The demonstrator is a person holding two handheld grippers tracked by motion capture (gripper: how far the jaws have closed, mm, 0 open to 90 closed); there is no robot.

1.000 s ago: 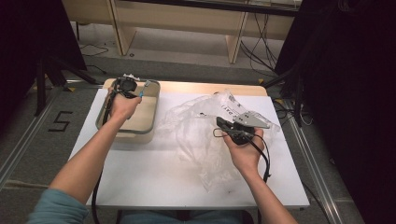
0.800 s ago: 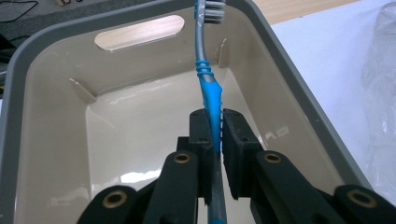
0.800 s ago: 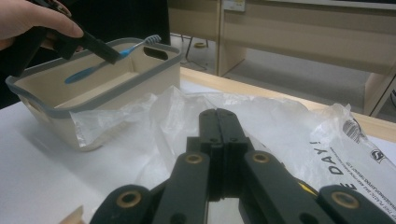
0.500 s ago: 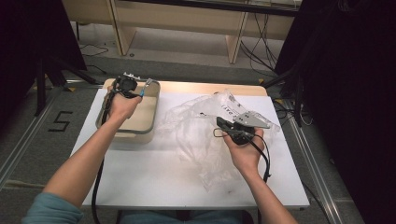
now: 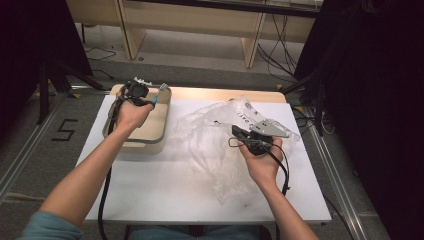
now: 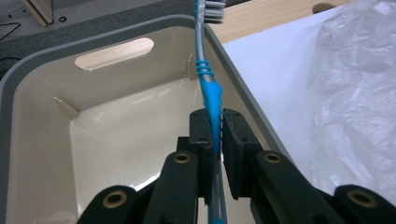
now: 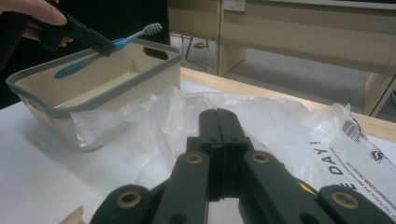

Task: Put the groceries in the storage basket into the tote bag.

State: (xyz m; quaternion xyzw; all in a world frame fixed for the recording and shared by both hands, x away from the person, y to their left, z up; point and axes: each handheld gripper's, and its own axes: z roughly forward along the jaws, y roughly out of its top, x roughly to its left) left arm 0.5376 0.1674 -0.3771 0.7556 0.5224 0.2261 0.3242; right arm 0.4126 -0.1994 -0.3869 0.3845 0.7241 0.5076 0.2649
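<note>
A blue and grey toothbrush (image 6: 210,88) is clamped by its handle in my left gripper (image 6: 214,121), bristle head pointing away past the bin's far rim. From above, the left gripper (image 5: 150,101) holds the toothbrush (image 5: 159,93) over the far right corner of a beige bin with a grey rim (image 5: 135,143). My right gripper (image 7: 218,116) has its jaws pressed together with nothing visible between them. It hovers low over a crumpled clear plastic bag (image 7: 289,116). In the high view the right gripper (image 5: 236,131) is over the bag (image 5: 205,135) at table centre.
The bin (image 6: 116,35) looks empty inside, with a handle slot in its far wall. The bag (image 6: 359,93) lies right beside the bin on the white table (image 5: 150,195). A wooden strip runs along the table's far edge; floor cables lie beyond.
The left forearm has shifted slightly. Both grippers and the toothbrush stay in about the same places.
</note>
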